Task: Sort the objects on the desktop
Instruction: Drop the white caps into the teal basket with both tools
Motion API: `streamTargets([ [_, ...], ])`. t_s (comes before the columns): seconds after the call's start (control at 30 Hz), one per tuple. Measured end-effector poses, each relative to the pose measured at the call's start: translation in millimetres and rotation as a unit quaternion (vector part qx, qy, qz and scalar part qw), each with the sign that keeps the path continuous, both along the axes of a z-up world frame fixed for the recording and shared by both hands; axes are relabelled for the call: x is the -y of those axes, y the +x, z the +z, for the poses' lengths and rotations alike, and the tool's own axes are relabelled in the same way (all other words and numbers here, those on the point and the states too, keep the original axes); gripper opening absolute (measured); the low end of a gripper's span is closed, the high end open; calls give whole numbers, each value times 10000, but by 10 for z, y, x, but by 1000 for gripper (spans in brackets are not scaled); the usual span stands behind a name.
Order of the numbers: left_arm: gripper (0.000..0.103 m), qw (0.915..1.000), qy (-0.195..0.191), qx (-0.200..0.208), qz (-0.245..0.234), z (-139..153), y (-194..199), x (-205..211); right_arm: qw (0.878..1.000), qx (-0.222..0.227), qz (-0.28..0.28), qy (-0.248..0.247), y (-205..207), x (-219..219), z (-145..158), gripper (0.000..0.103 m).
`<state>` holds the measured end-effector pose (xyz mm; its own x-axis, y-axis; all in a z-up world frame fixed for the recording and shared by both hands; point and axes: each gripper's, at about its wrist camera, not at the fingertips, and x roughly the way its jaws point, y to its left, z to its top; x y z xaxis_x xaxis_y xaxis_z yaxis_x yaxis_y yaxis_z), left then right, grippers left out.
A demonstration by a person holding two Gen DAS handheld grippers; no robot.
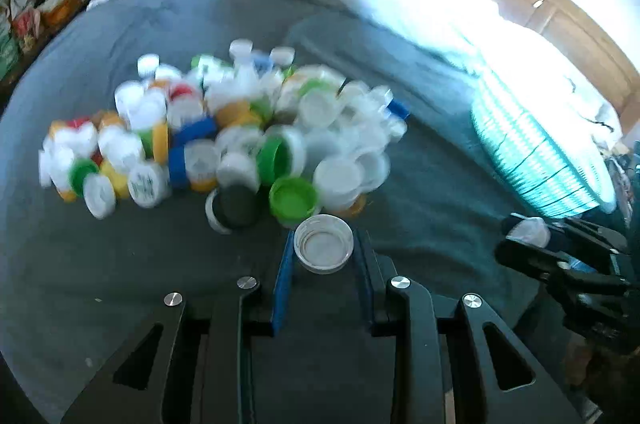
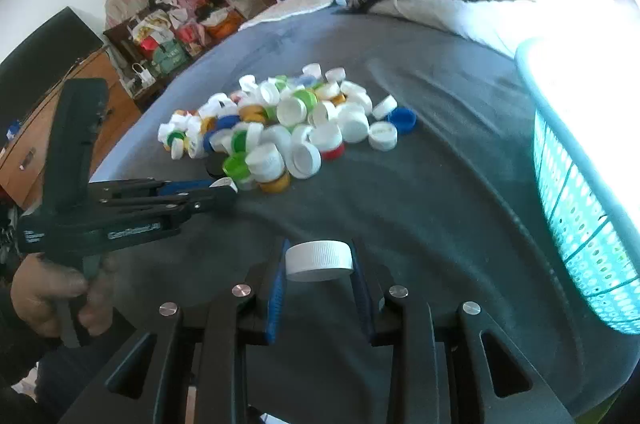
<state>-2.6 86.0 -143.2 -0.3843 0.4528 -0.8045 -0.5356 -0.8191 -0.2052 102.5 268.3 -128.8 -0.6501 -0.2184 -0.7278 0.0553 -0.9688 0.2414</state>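
Bottle caps, a mixed-colour plastic heap, lie mid-bed on grey blanket. Left gripper clamps a white ribbed cap by its rim: light, stiff, slippery.

Right view: right gripper clamps a white closed cap across its ribbed sides, near the turquoise perforated basket.

The pile of bottle caps is viewed closely, downward, from the left gripper. It is seen from farther back, from the right gripper.

Black tool frames, blue finger pads, silver screws, dark sleeve
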Motion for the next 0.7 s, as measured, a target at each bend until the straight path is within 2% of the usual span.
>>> streamTargets([
  [0.13,24,9991,194,-367,-95,438,34,-109,9996,-193,-118,154,34,-99,205,32],
  [0.23,24,9971,413,-566,-304,791,-28,-340,9982,-372,-354,307,69,-292,435,32],
  [0.37,24,9898,636,-981,-814,1307,-100,-931,9921,-754,-851,525,168,-764,897,32],
  [0.47,24,9840,740,-1116,-1178,1575,-113,-1429,9863,-899,-1213,670,245,-1168,1229,33],
  [0.57,24,9785,712,-940,-1691,1702,-107,-1970,9815,-783,-1579,744,288,-1605,1425,33],
  [0.7,24,9752,235,-305,-2179,1584,-115,-2616,9790,-408,-1966,358,342,-2122,1399,33],
])
